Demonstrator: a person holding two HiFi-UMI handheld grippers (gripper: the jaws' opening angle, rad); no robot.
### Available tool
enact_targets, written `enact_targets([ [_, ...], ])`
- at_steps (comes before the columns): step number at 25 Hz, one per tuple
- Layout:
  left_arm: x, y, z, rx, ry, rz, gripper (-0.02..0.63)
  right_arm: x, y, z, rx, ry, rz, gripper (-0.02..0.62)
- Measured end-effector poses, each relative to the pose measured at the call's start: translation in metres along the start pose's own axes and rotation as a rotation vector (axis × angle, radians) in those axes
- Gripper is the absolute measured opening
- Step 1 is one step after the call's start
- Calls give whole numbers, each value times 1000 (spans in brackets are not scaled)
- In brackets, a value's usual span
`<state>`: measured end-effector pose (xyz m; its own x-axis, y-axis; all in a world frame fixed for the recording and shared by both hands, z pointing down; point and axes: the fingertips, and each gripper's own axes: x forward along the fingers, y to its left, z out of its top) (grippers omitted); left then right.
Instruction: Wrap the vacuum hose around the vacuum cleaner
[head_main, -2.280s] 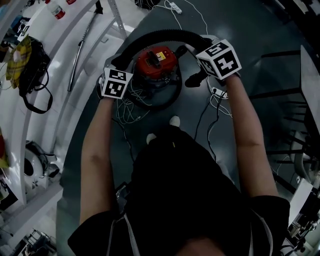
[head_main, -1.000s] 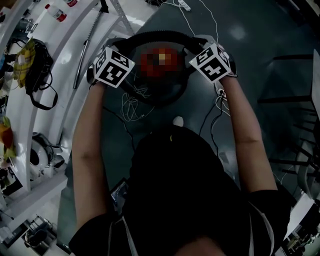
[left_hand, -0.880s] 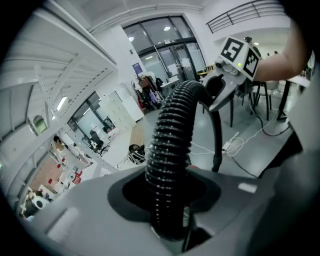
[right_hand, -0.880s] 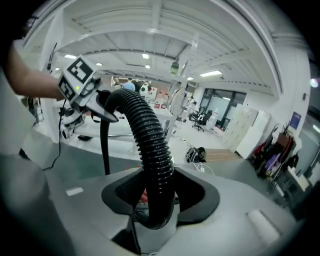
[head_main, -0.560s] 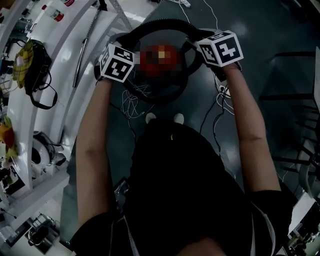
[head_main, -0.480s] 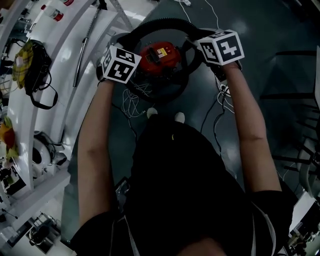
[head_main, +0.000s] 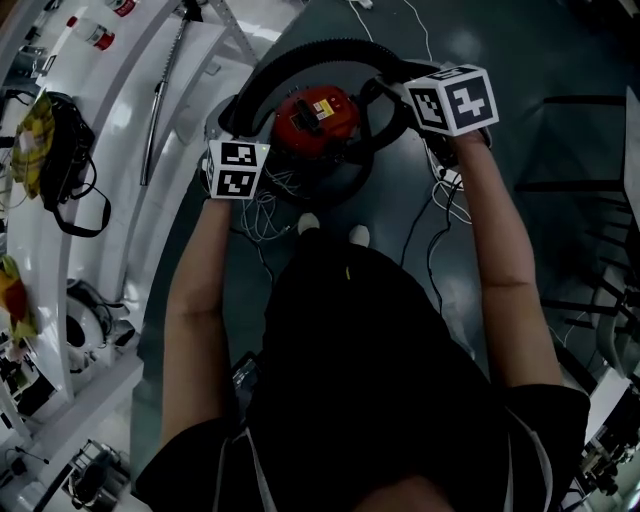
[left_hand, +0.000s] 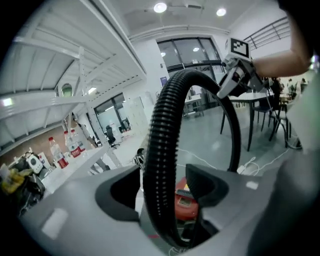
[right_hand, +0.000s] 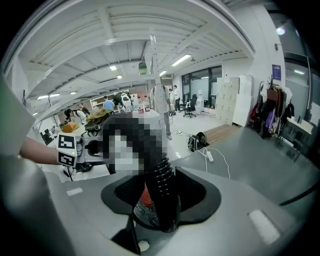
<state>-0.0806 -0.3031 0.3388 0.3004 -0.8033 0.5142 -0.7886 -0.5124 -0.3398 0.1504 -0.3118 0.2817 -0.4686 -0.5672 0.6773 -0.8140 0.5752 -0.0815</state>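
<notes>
Down on the big grey floor stands a red vacuum cleaner, just in front of the person's white shoes. A long white shelf runs along the left side. A thin metal pole lies on it, and a black bag with a yellow cloth sits further left.

Next comes the black vacuum hose. It has ridges all along it. It bends in a big arch round the far side of the vacuum cleaner, from the left side over to the right side. It is up in the air, not lying flat. A dark loop also curves round the near side of the vacuum cleaner, but I cannot tell if it is more hose.

The left gripper is at the left end of the arch. Its jaws have just been opening. They now stand wide, with the hose running between them and a gap at each side.

The right gripper is at the right end of the arch. Its jaws are closed on the hose and hold it up.

Thin white cables lie in a tangle on the floor near the vacuum cleaner, and more trail off to the right. Small bottles with red labels stand on the shelf at the far left.
</notes>
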Motion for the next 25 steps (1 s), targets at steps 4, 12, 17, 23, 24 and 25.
enact_targets([
  [4,17,19,-35,-67,76,-47,187,5,5,15,1,12,-24,192],
  [12,51,55,-33,-22,101,-148,183,35,9,3,53,108,-61,192],
  [17,71,73,-32,51,125,-188,183,51,11,-7,86,153,-77,192],
  [23,98,78,-25,81,116,-247,183,59,12,-18,152,188,-93,192],
  [24,103,77,-23,88,116,-257,183,59,11,-21,163,193,-93,192],
  [25,107,76,-21,97,116,-265,183,59,10,-23,171,197,-91,192],
])
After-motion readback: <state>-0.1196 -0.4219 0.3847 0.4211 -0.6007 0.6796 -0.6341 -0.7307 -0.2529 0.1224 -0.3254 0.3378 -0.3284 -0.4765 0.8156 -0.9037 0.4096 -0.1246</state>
